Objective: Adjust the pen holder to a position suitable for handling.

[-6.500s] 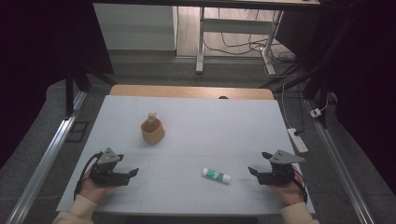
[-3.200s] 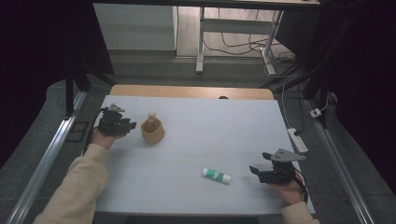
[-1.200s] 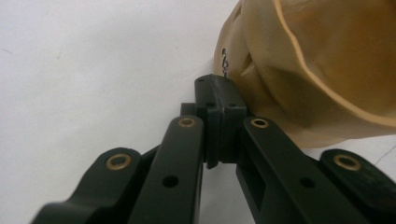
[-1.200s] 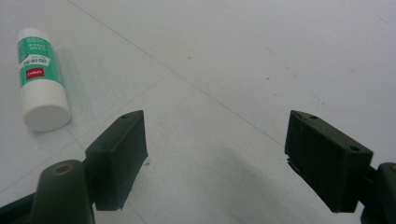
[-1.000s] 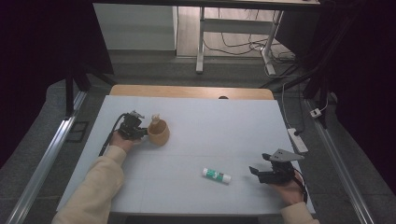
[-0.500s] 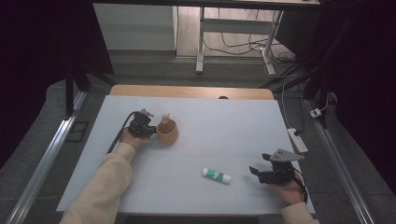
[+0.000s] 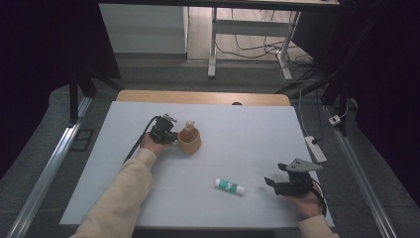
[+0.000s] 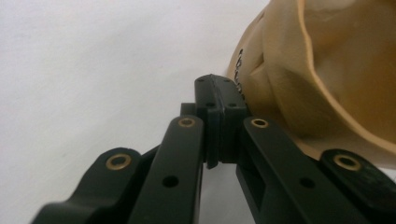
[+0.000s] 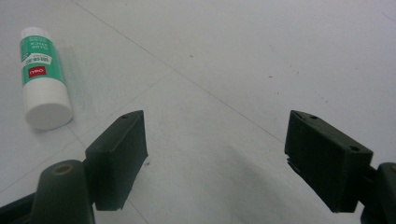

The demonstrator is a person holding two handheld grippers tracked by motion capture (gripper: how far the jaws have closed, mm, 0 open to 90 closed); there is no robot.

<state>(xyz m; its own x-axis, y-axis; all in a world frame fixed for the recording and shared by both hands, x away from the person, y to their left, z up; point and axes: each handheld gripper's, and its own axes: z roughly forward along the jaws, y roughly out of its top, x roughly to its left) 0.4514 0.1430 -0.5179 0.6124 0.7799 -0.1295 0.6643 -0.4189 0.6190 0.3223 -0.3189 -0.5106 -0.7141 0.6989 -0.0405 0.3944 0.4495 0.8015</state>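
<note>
White table point(image 7: 237, 134): one cup point(image 7: 189, 141), one glue stick point(image 7: 230, 186) (two grippers).

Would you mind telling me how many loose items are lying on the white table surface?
2. A tan cup-like holder sits left of centre, against the left gripper; a green-and-white glue stick lies near the front, left of the right gripper.

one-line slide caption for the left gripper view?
Left gripper, jaws shut, pressed against the side of a tan paper cup on the white table.
</note>
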